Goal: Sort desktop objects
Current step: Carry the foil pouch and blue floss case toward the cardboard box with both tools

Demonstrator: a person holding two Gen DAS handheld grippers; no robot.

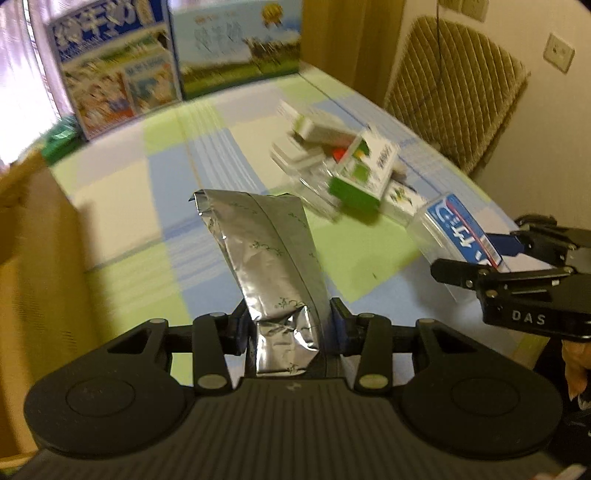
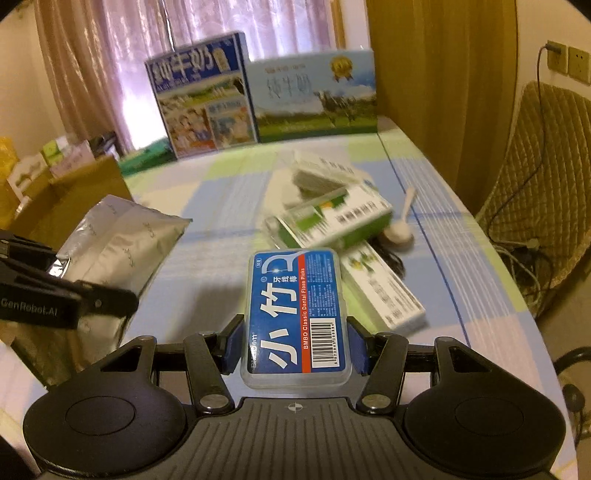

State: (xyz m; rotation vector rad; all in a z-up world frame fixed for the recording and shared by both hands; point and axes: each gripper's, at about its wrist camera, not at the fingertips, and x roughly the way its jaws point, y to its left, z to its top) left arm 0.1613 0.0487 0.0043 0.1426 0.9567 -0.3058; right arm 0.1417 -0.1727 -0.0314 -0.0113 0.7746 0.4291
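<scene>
Both grippers loaded, held above the checked worktop (image 2: 192, 206).
Left gripper (image 1: 288, 328) jaws clench a crinkled silver foil pouch (image 1: 266, 251); right gripper (image 2: 295, 345) jaws grasp a clear blue-labelled floss-pick box (image 2: 295, 306).

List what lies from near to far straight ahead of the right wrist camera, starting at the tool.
Right tool shut on the blue floss pick box → green and white carton in the pile → clear-lidded box → two milk cartons at the table's far edge → pink curtain.

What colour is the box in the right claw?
Blue, with a red stripe and white writing, on the floss box. Right wrist view shows it best.
</scene>
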